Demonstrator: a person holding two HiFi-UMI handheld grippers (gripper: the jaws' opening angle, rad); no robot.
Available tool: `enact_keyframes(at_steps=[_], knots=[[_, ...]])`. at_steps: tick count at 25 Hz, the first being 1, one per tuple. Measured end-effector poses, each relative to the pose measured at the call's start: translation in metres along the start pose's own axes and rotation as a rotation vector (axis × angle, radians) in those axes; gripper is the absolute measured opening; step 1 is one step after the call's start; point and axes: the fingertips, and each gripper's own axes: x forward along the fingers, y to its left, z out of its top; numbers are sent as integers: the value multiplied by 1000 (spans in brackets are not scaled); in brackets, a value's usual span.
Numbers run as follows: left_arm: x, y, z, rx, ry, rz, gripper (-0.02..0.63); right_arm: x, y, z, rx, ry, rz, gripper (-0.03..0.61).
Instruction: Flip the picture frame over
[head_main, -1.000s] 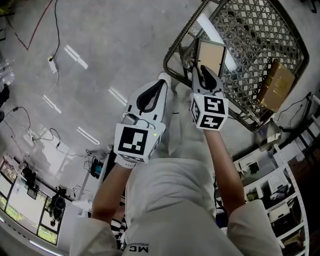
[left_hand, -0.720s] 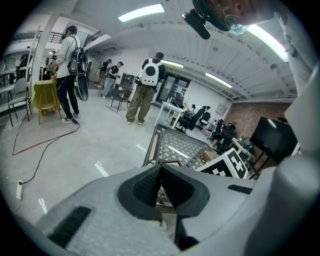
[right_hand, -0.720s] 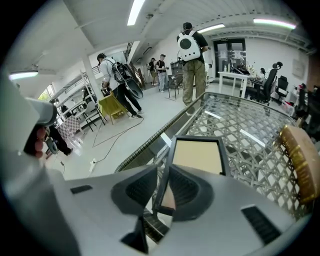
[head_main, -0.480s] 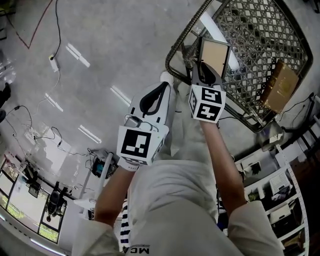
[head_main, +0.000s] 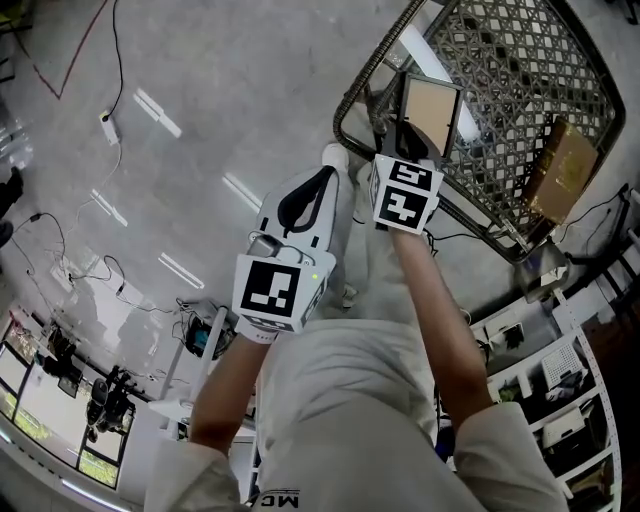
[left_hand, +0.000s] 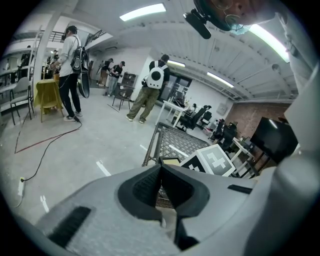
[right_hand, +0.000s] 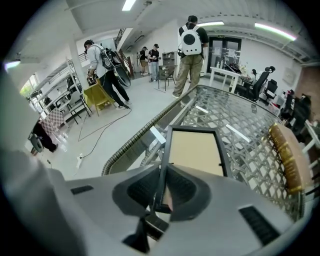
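mesh table (head_main: 520, 60) under frame (head_main: 432, 112) (box (head_main: 553, 172) near)

**A:** What is underfoot?
**B:** A grey concrete floor (head_main: 220, 90). It has short white tape marks (head_main: 152, 112), a red cable (left_hand: 45, 142) trailing over it and a white power strip (head_main: 104, 128).

**A:** Furniture?
**B:** A dark wire-mesh table (right_hand: 240, 117) with a rounded rim, and white shelving (head_main: 575, 400) beside it. Farther off are white desks (right_hand: 225, 74) with black office chairs (right_hand: 260, 82). A yellow-draped chair (right_hand: 97, 96) stands near metal shelves (right_hand: 60, 95) along the left side.

**A:** Walls and light?
**B:** White walls (left_hand: 125, 60), with a brick wall (left_hand: 240, 117) at the far right and dark glazed doors (right_hand: 220, 50) at the back. Long strip lights (left_hand: 142, 11) run across the ceiling and glare off the floor. Daylight comes through a window (right_hand: 27, 85) at the left.
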Motion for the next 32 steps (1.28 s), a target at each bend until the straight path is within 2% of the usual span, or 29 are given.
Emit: enact_keyframes(at_steps=[5, 17, 32], knots=[[-4, -1, 1, 5, -3, -5, 25, 0, -5, -2, 46, 13, 4, 57], [-7, 0, 4, 12, -8, -6, 25, -11, -4, -2, 90, 17, 105, 55], [2, -12, 5, 27, -5, -31, 25, -29, 1, 10, 201, -11, 311, 55]])
